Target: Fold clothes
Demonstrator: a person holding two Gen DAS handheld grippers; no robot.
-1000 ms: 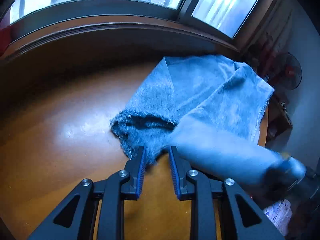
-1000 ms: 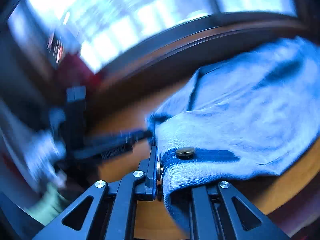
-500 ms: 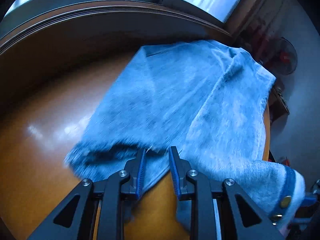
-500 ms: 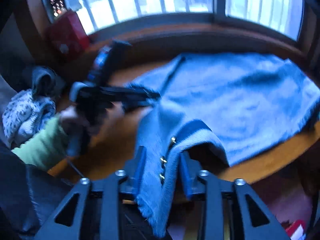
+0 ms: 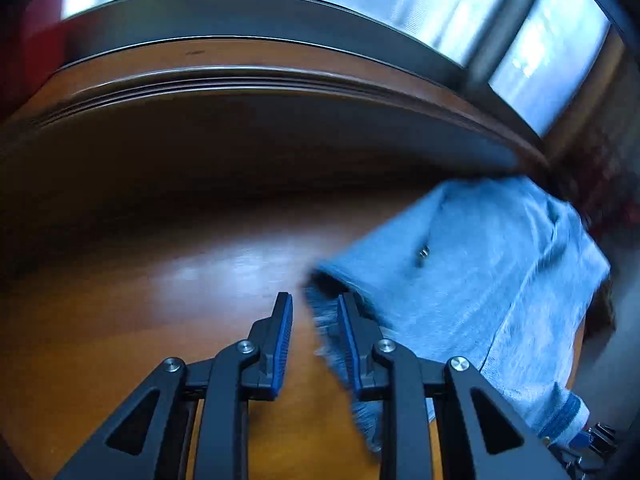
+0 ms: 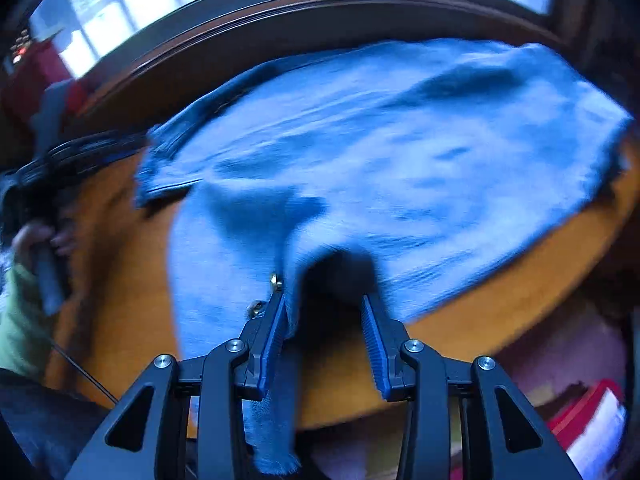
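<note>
My left gripper [image 5: 312, 308] sits low over the wooden table [image 5: 140, 300] with its jaws parted; a frayed hem of the blue garment [image 5: 480, 280] hangs in the gap against the inner face of the right-hand finger, but nothing is pinched, so I read it as released. From this camera the garment lies to the right of the fingers, spread toward the table's far right edge, with a small metal button [image 5: 424, 253] showing on its upper layer.

My right gripper [image 6: 324, 312] is spread wide too. A strip of the garment [image 6: 400, 140] drapes over its left-hand finger and trails down past the table's near rim [image 6: 500, 312], loose rather than clamped (the blur makes the exact contact hard to judge). Two brass buttons [image 6: 275, 279] sit just beside that fingertip. Most of the cloth lies flat across the tabletop beneath the window [image 6: 120, 8]. At the left edge a hand [image 6: 38, 236] in a green sleeve [image 6: 20, 320] holds the other gripper's handle.
</note>
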